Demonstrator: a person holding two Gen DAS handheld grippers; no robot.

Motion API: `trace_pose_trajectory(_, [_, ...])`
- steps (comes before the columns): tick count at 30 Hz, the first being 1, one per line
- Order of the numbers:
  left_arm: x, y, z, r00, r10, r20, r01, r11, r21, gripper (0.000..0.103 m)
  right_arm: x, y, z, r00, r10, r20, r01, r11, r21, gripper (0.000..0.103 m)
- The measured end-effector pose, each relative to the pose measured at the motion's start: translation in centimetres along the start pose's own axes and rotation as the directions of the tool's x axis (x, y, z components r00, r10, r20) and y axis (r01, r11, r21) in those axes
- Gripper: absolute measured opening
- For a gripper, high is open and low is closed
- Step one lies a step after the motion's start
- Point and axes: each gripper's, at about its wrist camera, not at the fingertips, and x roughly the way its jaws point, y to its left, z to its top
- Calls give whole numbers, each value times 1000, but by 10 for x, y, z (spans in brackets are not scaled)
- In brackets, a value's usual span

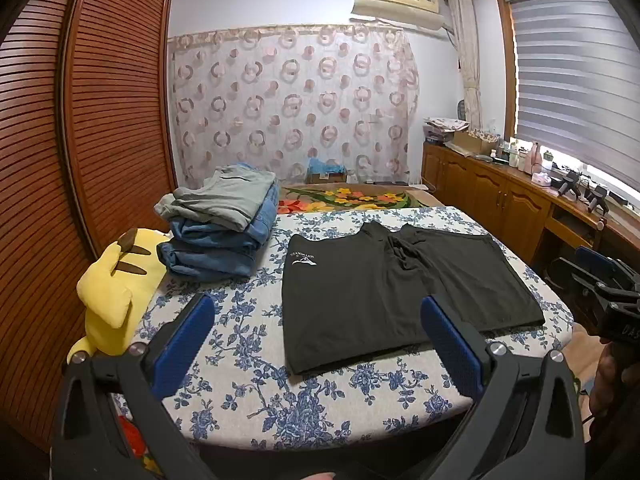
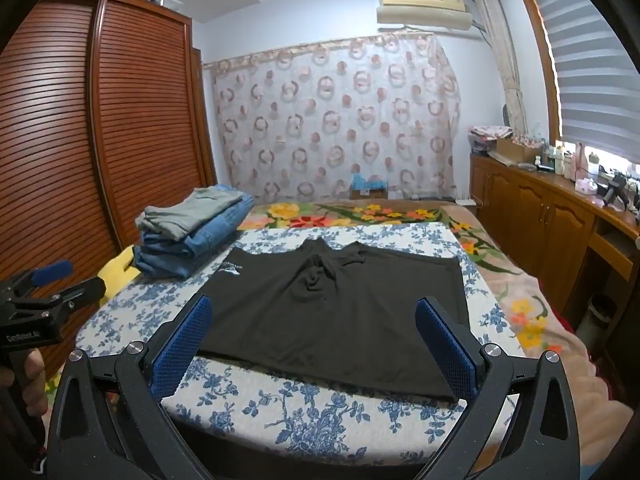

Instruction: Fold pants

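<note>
Both grippers hover level above the near edge of the board, aimed at the black pants [image 1: 400, 292] [image 2: 340, 308]. The left gripper [image 1: 318, 344] and right gripper [image 2: 314, 344] each have jaws spread wide, holding and touching nothing.

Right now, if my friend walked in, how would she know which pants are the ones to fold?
Look at the board with the blue flower cloth in front of the bed. The stack of folded jeans sits at its far left corner; the black shorts lie spread flat in the middle. They alone are black and unfolded, with a small white logo on one leg.
</note>
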Motion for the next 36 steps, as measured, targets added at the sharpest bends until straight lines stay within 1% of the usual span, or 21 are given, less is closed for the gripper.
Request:
trace_pose_trajectory(14, [-2,0,-1,1000,2,5,-2,1000,1,103,0,0,0,1000,-1,-4,1,1000,2,103])
trace_pose_trajectory(18, [-10,-1,6,1000,-1,10,1,1000,0,103,-1,1,-1,1000,-1,-4,1,1000,2,103])
trace_pose_trajectory(19, [-6,-1,1,1000,2,13,-2,1000,-1,103,-1,1,0,1000,0,-5,0,1000,3,103])
trace_pose_trajectory(36, [-7,-2,2,1000,2,15,-2,1000,0,103,0,1,-1,1000,0,-6,0,1000,3,103])
